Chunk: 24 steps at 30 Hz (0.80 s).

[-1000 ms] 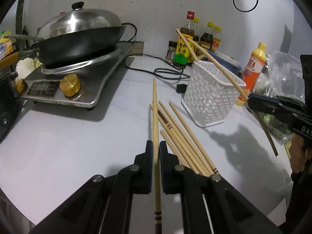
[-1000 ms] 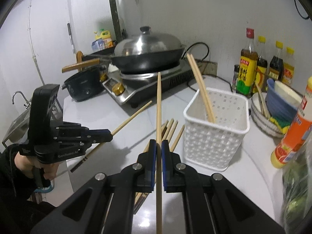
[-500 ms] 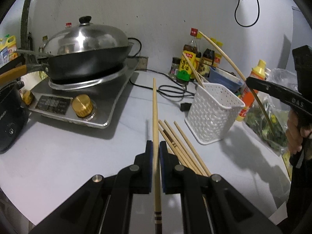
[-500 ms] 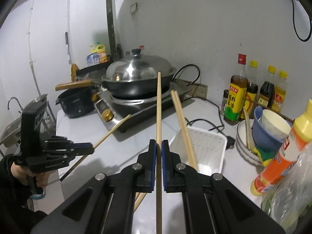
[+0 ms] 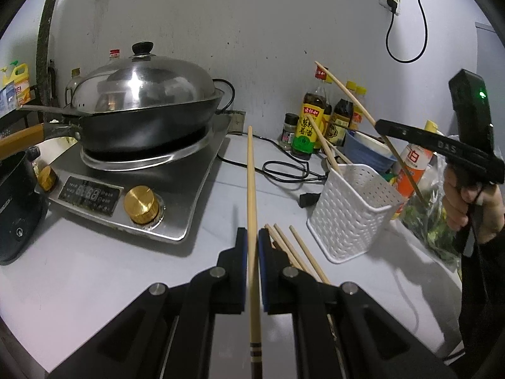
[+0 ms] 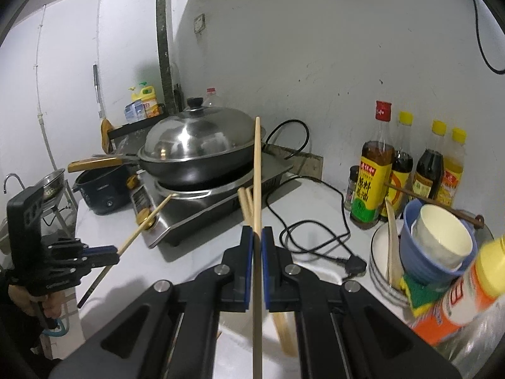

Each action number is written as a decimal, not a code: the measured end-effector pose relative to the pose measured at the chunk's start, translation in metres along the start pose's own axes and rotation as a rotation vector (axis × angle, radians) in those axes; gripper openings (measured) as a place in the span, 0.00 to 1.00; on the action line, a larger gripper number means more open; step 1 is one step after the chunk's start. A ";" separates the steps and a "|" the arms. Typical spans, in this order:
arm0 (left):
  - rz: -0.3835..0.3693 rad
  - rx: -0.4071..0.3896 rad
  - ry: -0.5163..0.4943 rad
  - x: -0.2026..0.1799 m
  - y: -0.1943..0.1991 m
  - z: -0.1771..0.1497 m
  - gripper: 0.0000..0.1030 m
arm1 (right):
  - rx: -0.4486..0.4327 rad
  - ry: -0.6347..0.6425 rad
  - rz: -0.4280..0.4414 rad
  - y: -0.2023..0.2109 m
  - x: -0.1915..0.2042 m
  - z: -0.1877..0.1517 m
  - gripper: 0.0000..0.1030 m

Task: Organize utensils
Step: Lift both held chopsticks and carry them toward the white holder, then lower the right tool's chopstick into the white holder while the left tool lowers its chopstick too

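My left gripper (image 5: 252, 237) is shut on one wooden chopstick (image 5: 251, 173) that points forward above the counter. Several loose chopsticks (image 5: 298, 252) lie just right of its fingers. Beyond them stands a white perforated basket (image 5: 353, 214) with a pair of chopsticks (image 5: 322, 145) leaning inside. My right gripper (image 5: 383, 124) is held by a hand above the basket's right side, shut on a tilted chopstick (image 5: 353, 101). In the right wrist view that gripper (image 6: 257, 233) clamps its chopstick (image 6: 257, 173). The left gripper (image 6: 115, 251) shows at the left there.
An induction cooker (image 5: 132, 195) carrying a lidded wok (image 5: 142, 110) fills the left. Sauce bottles (image 5: 311, 120), stacked bowls (image 6: 435, 246) and an orange squeeze bottle (image 5: 413, 164) crowd the back right. A black cable (image 5: 284, 170) crosses the counter. A bag of greens (image 5: 429, 221) lies far right.
Both grippers have risen, each still clamping its chopstick. The right gripper has moved higher and over the basket, which has slipped beneath its fingers in the right wrist view.
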<state>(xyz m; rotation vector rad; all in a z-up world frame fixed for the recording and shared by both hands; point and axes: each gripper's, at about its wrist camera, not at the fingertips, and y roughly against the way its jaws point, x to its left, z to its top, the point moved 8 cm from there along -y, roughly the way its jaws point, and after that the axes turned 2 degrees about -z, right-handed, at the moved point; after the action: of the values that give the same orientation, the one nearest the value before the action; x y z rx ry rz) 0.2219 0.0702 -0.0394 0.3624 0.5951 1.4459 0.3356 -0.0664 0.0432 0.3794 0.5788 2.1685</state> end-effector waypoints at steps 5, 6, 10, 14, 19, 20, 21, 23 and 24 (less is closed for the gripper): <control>-0.002 0.004 0.002 0.002 -0.008 0.003 0.06 | -0.038 0.046 -0.040 -0.017 -0.008 0.010 0.05; -0.004 0.007 0.002 0.002 -0.009 0.003 0.06 | -0.046 0.059 -0.043 -0.021 -0.008 0.011 0.05; -0.002 0.019 0.004 0.003 -0.016 0.000 0.06 | -0.042 0.078 -0.050 -0.041 -0.010 0.006 0.05; -0.001 0.028 0.007 0.004 -0.020 -0.002 0.06 | -0.011 0.071 -0.020 -0.058 -0.009 -0.008 0.05; 0.000 0.028 0.007 0.003 -0.023 -0.002 0.06 | 0.032 0.080 -0.015 -0.068 -0.008 -0.029 0.05; -0.001 0.027 0.006 0.003 -0.023 -0.001 0.06 | 0.051 0.084 -0.015 -0.070 -0.007 -0.034 0.05; -0.002 0.027 0.005 0.002 -0.023 -0.001 0.06 | 0.068 0.088 -0.019 -0.071 -0.008 -0.038 0.05; -0.003 0.024 0.001 0.000 -0.022 0.000 0.06 | 0.084 0.091 -0.036 -0.070 -0.010 -0.044 0.13; -0.004 0.022 0.000 -0.001 -0.022 0.001 0.06 | 0.087 0.085 -0.042 -0.069 -0.012 -0.045 0.24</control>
<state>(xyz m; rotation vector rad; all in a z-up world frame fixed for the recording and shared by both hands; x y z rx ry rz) 0.2401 0.0666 -0.0514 0.3787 0.6120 1.4361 0.3671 -0.0508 -0.0323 0.3202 0.7246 2.1322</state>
